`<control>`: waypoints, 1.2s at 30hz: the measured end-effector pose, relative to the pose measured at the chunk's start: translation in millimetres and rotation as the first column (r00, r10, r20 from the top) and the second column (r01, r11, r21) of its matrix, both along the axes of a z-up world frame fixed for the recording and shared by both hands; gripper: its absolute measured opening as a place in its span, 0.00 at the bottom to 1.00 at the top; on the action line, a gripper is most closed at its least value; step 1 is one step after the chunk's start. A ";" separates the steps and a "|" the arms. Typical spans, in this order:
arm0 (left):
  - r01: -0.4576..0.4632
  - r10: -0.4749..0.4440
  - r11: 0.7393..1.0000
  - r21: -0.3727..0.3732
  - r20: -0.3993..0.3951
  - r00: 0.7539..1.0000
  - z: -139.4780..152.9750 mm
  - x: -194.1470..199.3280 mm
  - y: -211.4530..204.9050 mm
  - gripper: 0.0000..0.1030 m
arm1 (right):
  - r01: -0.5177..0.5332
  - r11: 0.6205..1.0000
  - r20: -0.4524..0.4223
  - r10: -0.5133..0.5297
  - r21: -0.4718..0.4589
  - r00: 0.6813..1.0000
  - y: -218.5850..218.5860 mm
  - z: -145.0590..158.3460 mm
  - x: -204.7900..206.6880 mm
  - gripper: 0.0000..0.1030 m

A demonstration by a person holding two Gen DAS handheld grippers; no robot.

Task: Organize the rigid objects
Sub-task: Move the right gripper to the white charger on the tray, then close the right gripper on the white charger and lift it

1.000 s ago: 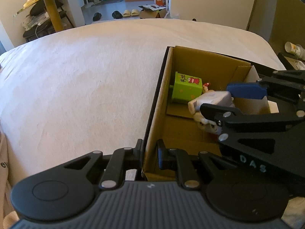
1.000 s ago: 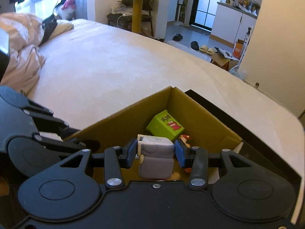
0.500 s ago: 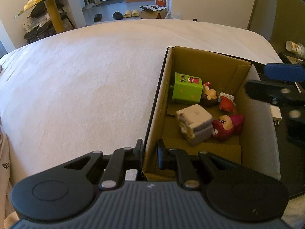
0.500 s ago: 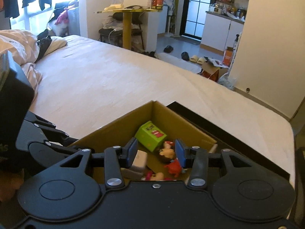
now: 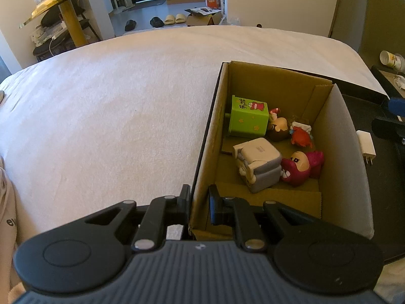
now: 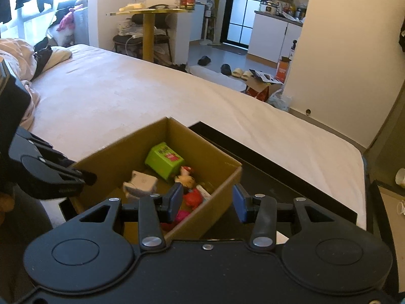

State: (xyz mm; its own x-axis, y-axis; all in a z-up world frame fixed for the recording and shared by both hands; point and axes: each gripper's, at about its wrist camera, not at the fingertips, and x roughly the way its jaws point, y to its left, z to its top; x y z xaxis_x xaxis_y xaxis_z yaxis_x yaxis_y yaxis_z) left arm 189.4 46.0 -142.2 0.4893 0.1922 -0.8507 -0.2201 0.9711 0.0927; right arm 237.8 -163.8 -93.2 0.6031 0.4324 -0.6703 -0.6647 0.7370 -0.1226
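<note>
Two figurines half-hidden | left hand-held gripper clamps box wall

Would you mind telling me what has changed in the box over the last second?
The right tool let go of the grey-white toy, which now lies in the box beside the pink figure. That tool then opened wider and pulled back, up and to the right. The left tool stayed clamped on the box wall; the green block has not moved.
</note>
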 end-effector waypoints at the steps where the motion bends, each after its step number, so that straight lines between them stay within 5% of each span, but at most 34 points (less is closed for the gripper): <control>1: 0.000 0.000 1.000 0.002 -0.001 1.000 0.1 0.1 -0.6 0.13 | 0.003 1.000 0.000 -0.003 -0.002 1.000 -1.8 -1.1 0.2 0.42; 36: 0.005 -0.004 0.998 0.068 -0.017 1.000 -0.7 3.2 -14.5 0.15 | 0.257 0.964 -0.086 -0.263 -0.072 0.961 -57.9 -101.4 55.6 0.48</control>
